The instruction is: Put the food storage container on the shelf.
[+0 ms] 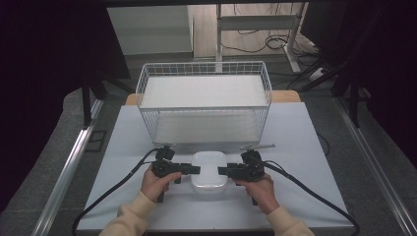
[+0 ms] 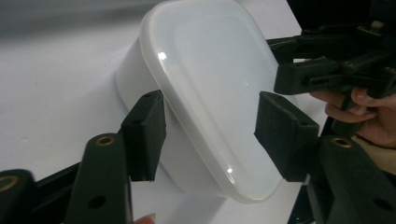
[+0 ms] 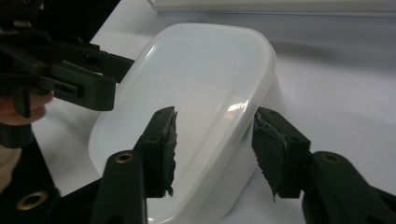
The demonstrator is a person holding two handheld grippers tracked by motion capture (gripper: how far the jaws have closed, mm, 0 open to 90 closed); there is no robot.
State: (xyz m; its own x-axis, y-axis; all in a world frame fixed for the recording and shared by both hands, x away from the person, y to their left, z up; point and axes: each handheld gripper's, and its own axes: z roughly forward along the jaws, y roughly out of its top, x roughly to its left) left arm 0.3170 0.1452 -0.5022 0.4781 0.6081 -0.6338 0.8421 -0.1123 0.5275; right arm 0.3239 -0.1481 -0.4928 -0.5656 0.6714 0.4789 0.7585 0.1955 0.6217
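Two grippers are meeting at a white lidded box [image 1: 209,170] that is sitting on the white table [image 1: 300,147], near its front edge and just in front of a wire basket [image 1: 204,101]. From the high view, the left gripper [image 1: 195,169] is reaching in from the box's left side and the right gripper [image 1: 223,171] from its right side, each held in a hand with a cream sleeve [image 1: 129,219] behind it and a black cable [image 1: 115,186] trailing off toward the table's front. In the left gripper view, the jaws are standing spread, one black pad [image 2: 145,133] lying against the box's side wall below the lid's rim and the other pad [image 2: 280,133] sitting over the lid's surface; whether either pad is actually pressing on the plastic is hard to tell. The right gripper [image 2: 299,63] is showing across the box there, gripped by a hand [image 2: 369,109]. In the right gripper view, its jaws are also standing apart, straddling the near edge of the box [image 3: 187,121]: one worn pad [image 3: 161,144] is hovering over the lid and the other [image 3: 275,149] is sitting outside the rim, beside the wall, with a clear gap to the plastic. The left gripper [image 3: 93,79] is reaching in at the far side there. A basket liner [image 1: 204,91] is lying white and flat inside the basket.
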